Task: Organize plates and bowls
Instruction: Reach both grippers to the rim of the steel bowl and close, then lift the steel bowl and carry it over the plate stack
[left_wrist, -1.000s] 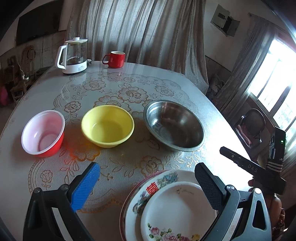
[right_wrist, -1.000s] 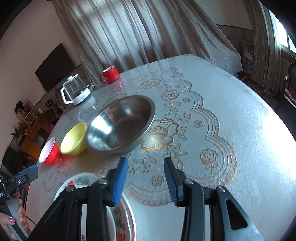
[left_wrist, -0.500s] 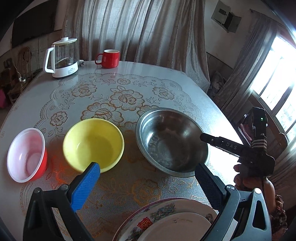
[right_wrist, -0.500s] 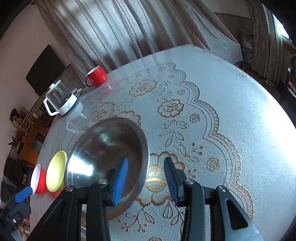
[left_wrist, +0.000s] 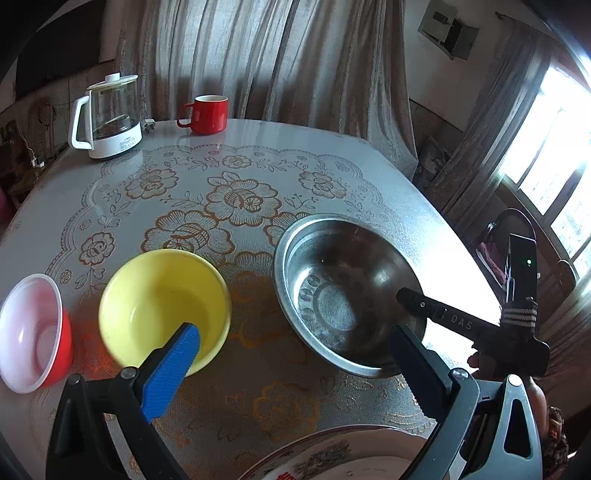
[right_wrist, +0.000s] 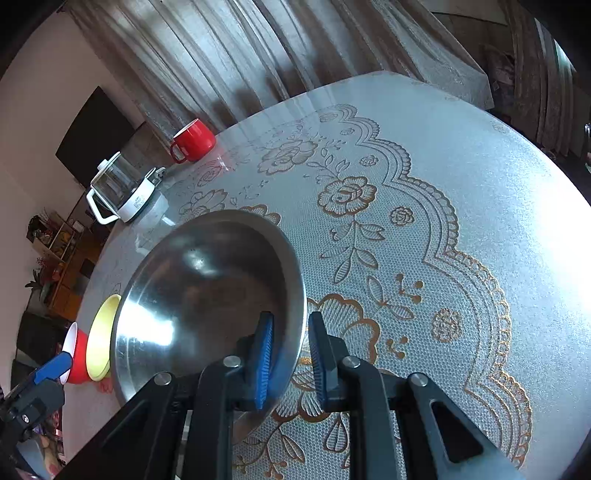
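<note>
Your right claw (right_wrist: 290, 354) straddles the near rim of the steel bowl (right_wrist: 192, 291), jaws closing, rim between them, pads not yet visibly pressing. Your left claw (left_wrist: 291, 362) stands spread above the worktop (left_wrist: 258, 166), holding nothing. Steel bowl sits rightmost, yellow bowl (left_wrist: 162, 306) beside it, red bowl (left_wrist: 29, 332) leftmost; plates (left_wrist: 332, 458) lie nearest.

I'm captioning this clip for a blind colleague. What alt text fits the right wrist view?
The right tongs are closing astride the near rim of a steel bowl on a floral lace tablecloth. A yellow bowl and a red bowl sit beyond it; a red mug and glass kettle stand at the far edge.
</note>
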